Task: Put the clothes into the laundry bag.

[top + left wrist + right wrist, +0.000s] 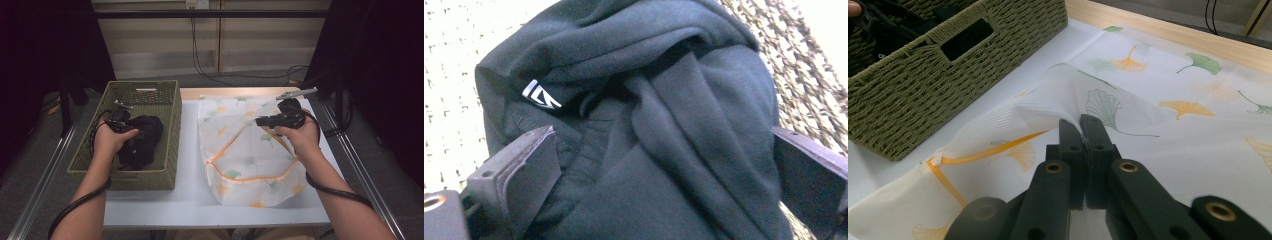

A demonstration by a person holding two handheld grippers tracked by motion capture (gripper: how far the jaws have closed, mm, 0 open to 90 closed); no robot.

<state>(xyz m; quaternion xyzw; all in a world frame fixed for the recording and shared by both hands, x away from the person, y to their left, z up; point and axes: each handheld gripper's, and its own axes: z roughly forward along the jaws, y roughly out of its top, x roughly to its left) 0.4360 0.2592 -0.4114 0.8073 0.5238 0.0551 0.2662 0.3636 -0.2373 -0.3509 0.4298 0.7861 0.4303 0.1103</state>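
A dark green-black garment (144, 137) with a small white logo lies bunched in the woven green basket (172, 125). My left gripper (121, 121) reaches down into the basket. In the left gripper view its jaws stand wide on either side of the garment (664, 75), so the left gripper (659, 135) is open. A white mesh laundry bag (250, 155) printed with ginkgo leaves lies on the table at the right. My right gripper (260, 120) is shut on the bag's top layer (1048, 107) and holds it up, with the orange zip (993, 150) gaping. Fingertips (1092, 125) pinch the cloth.
The basket (908, 100) stands at the table's left edge, a hand's width from the bag. A white sheet (190, 150) covers the table, and a wooden strip (225, 92) shows along the far side. Metal rails run along both sides, and cables hang behind.
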